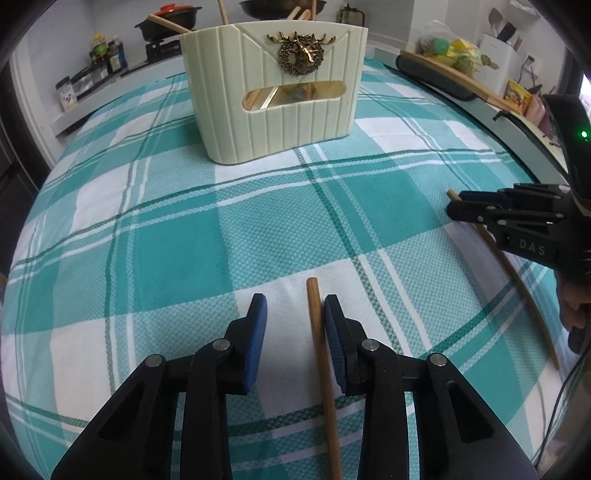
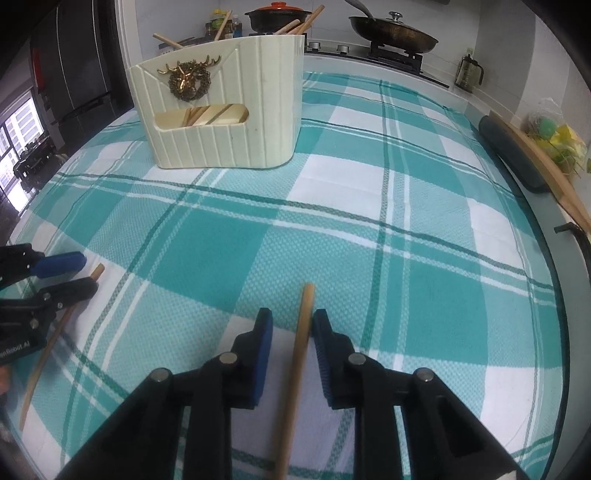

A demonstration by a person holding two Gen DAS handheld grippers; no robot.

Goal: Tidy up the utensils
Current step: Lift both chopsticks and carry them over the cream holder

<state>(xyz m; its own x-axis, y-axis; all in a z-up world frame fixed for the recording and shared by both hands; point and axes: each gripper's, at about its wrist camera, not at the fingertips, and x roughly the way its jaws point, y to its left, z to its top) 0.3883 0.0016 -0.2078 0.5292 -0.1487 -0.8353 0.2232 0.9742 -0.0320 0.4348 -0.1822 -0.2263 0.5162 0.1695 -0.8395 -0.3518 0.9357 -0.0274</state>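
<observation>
A cream utensil holder (image 1: 275, 92) with a gold deer emblem stands at the far side of the checked cloth, with several wooden chopsticks in it; it also shows in the right wrist view (image 2: 225, 107). My left gripper (image 1: 295, 314) is open, low over the cloth, with a wooden chopstick (image 1: 321, 354) lying between its fingers against the right pad. My right gripper (image 2: 291, 332) is open around a second chopstick (image 2: 299, 354), which lies on the cloth. Each gripper appears in the other's view, the right gripper (image 1: 458, 208) at the right and the left gripper (image 2: 83, 275) at the left.
A teal and white checked cloth (image 1: 258, 229) covers the table. Behind it are a stove with a red-lidded pot (image 2: 279, 14) and a pan (image 2: 391, 33), bottles (image 1: 107, 55), a dark roll (image 2: 513, 155) and a wooden board (image 1: 461, 81) at the right edge.
</observation>
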